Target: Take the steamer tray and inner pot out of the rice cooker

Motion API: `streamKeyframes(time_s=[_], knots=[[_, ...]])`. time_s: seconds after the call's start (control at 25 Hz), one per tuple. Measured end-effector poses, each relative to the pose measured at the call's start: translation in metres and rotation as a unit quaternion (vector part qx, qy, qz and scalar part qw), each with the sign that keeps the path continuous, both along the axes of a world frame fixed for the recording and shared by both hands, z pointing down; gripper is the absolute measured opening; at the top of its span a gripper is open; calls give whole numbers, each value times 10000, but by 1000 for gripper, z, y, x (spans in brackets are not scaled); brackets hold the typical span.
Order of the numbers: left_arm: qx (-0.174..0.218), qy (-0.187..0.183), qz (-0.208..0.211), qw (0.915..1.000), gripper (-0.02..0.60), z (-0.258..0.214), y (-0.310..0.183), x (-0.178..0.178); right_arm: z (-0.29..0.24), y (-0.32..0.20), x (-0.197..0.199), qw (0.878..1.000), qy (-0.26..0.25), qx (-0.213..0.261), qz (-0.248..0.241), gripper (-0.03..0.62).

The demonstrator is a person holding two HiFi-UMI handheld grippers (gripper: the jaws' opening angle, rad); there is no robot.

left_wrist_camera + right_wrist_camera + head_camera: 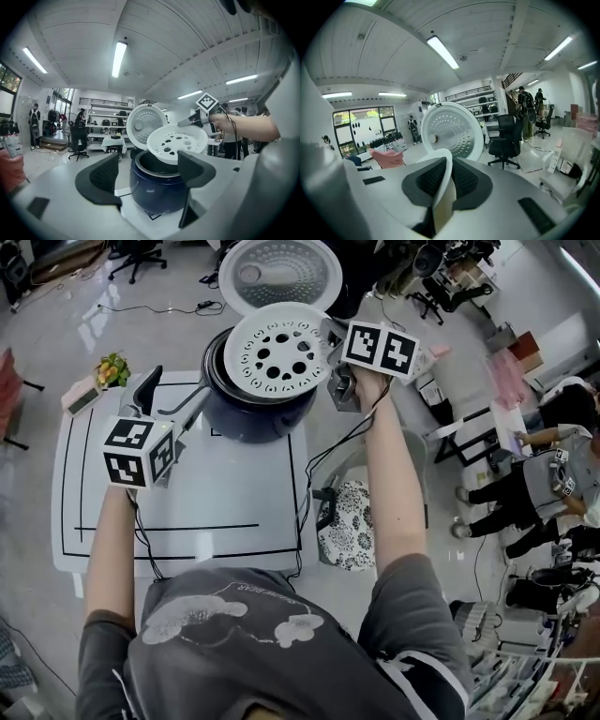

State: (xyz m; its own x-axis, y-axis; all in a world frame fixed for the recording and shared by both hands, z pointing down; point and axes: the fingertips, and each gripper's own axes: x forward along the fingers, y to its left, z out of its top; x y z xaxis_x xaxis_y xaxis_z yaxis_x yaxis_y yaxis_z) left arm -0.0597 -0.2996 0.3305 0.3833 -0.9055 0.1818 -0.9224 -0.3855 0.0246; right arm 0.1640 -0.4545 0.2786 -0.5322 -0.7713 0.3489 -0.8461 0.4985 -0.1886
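Head view, round white perforated steamer tray clamped by right tool, left tool apart.

The person is wearing a grey short-sleeved T-shirt, pale-printed; black cables are trailing from both wrists.

The room is bright. Long white tube lights on the ceiling shine down, and big windows let in daylight. The shiny grey floor has white patches of glare. Shadows on the white bench are soft and faint. The head view bends things at its edges. Both gripper views are round like a bubble, with black corners and curved lines. In the right gripper view the rim of the white round plastic steamer tray with holes is very close and looks fuzzy.
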Motion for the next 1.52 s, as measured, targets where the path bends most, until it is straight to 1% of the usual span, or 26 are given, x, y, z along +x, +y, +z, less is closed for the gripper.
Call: streamKeyframes(time_s=[0.08,0.28,0.48,0.68,0.84,1.04,1.2,1.28,1.4,1.52], knots=[[39,17,-108,9999,391,-2,8,-7,-5,12,-10,9998,-167,34,-137,57],[119,171,-535,9983,391,-8,37,-32,-7,45,-47,9970,-488,-12,-607,57],[160,95,-886,9959,391,-6,74,-58,-2,77,-91,9919,-613,-88,-1113,57],[177,8,-1372,9904,391,-1,114,-107,14,108,-154,9830,-758,-312,-1645,57],[-29,64,-1731,9849,391,13,134,-154,33,122,-210,9761,-715,-536,-1981,57],[-275,119,-1963,9801,391,34,150,-206,64,135,-276,9715,-644,-731,-2160,57],[-490,144,-2003,9784,390,54,158,-238,101,143,-314,9694,-405,-986,-2212,57],[-576,189,-2030,9773,390,63,160,-255,120,146,-329,9691,-345,-1111,-2174,57],[-673,216,-2023,9768,390,77,161,-278,150,146,-352,9678,-383,-1362,-2080,57],[-846,278,-1969,9764,391,98,161,-295,185,145,-369,9671,-351,-1645,-1908,57]])
